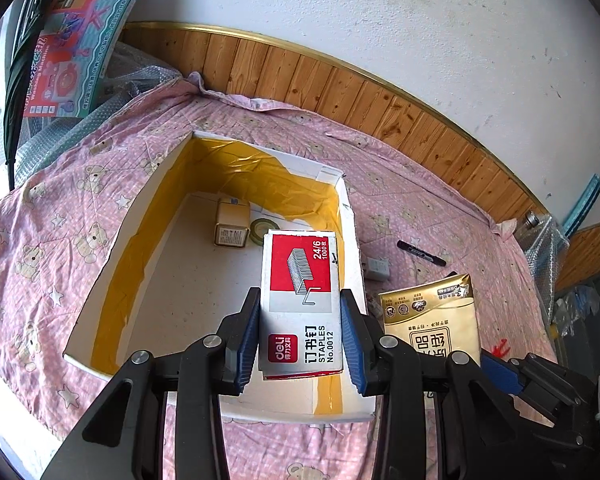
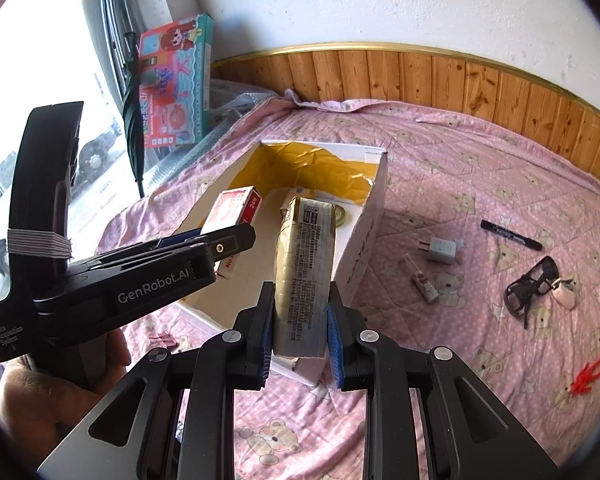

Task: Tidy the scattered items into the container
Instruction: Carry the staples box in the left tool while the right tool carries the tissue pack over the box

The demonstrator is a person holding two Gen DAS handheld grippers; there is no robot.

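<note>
My left gripper [image 1: 300, 300] is shut on a red-and-white staples box [image 1: 300, 280], held over the open white container [image 1: 100, 280] lined with yellow tape. Inside the container lie a small gold tin [image 1: 230, 222] and a tape roll [image 1: 264, 226]. My right gripper [image 2: 300, 292] is shut on a gold tissue pack [image 2: 304, 272], held upright above the container's near right corner [image 2: 364, 216]. The right wrist view also shows the staples box [image 2: 236, 212] in the left gripper above the container's left side.
On the pink bear-print bedcover [image 2: 460, 184] right of the container lie a black marker [image 2: 512, 234], white charger [image 2: 440, 250], small tube [image 2: 420, 278], black glasses [image 2: 532, 286] and a red clip [image 2: 588, 374]. Pink binder clips [image 2: 164, 340] lie left. A wood-panelled wall is behind.
</note>
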